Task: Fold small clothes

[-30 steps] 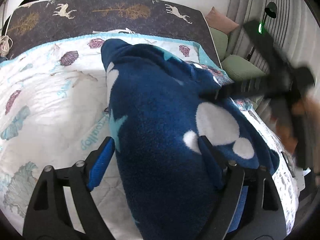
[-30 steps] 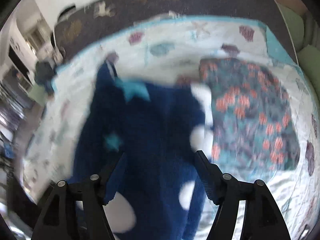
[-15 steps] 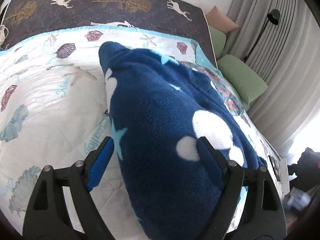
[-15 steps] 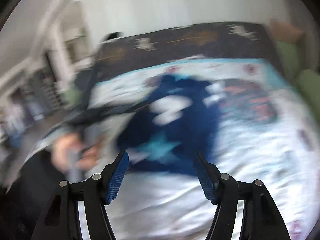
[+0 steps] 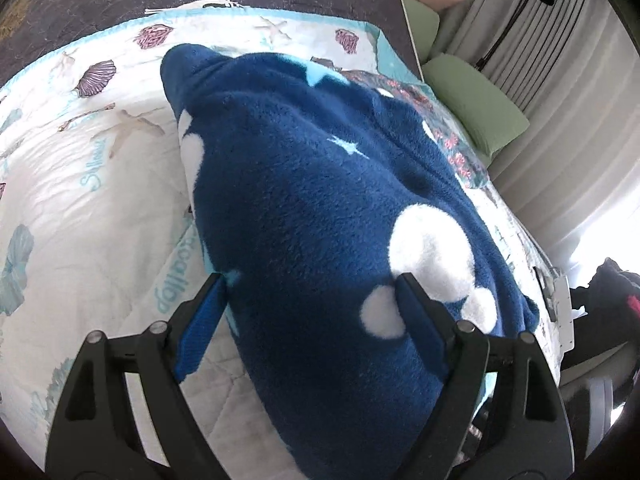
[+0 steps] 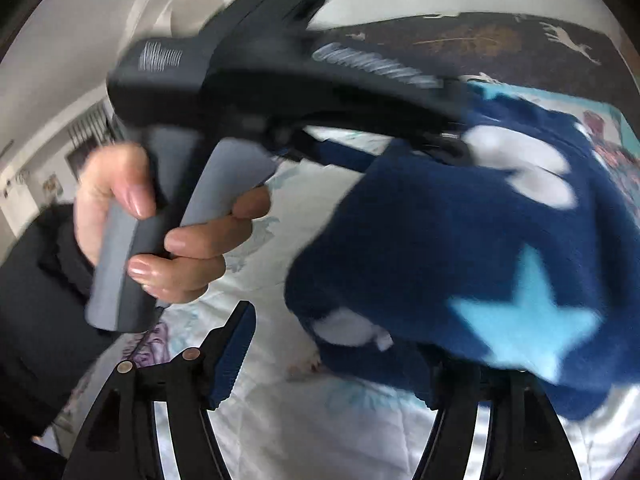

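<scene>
A navy fleece garment (image 5: 320, 208), plush and patterned with white spots and pale blue stars, lies bunched on a seashell-print quilt (image 5: 80, 184). The left gripper (image 5: 310, 292) stands with jaws spread wide around the fleece, not pinching it; the right gripper (image 6: 340, 344), jaws apart, holds nothing beside it.

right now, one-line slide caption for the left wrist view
Open left gripper straddling a navy fleece garment on a seashell quilt.
</scene>
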Motion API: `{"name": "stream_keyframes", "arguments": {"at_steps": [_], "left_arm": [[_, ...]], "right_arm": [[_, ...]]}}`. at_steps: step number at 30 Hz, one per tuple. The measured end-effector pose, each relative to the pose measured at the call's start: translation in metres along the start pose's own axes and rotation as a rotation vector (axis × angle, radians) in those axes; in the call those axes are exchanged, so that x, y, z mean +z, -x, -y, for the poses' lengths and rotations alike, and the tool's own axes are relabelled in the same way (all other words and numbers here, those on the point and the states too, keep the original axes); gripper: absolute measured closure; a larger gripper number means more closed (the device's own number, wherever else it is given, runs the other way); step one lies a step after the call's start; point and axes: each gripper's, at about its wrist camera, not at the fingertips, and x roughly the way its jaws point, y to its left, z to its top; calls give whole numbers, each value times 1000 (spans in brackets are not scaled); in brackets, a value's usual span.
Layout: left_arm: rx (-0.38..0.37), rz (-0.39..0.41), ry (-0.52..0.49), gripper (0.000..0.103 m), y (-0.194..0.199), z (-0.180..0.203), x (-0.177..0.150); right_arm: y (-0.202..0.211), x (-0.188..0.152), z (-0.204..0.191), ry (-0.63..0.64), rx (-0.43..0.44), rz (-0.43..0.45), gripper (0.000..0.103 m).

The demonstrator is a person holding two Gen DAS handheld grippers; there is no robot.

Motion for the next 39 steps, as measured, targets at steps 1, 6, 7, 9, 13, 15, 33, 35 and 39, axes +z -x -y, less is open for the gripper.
{"name": "stream_keyframes", "arguments": {"at_steps": [1, 6, 7, 9, 13, 15, 33, 35, 39], "left_arm": [[6, -1, -4, 17, -1, 1, 0], [-3, -8, 5, 16, -5, -2, -2], [-10, -13, 13, 16, -5, -4, -1], [-20, -24, 25, 16, -4, -4, 1], [-34, -42, 27, 16, -5, -7, 3], [-35, -50, 33, 16, -5, -7, 4], [-40, -25, 62, 16, -3, -7, 1], [-35, -9, 75, 14, -4, -6, -3], [-71, -6, 127, 10, -10, -15, -9]], "right_arm": [[-3, 2, -6, 18, 0, -1, 23], [-17, 5, -7, 6, 47, -22, 18], [-14, 6, 3, -51, 97, -14, 18], [-9, 6, 9, -71, 112, -21, 18], [10, 6, 14, -37, 46, 36, 19], [8, 9, 21, -33, 2, 33, 19], [123, 32, 74, -335, 240, 229, 18], [128, 51, 97, -447, 159, 296, 18], [71, 100, 125, -448, -54, 227, 18]]}}
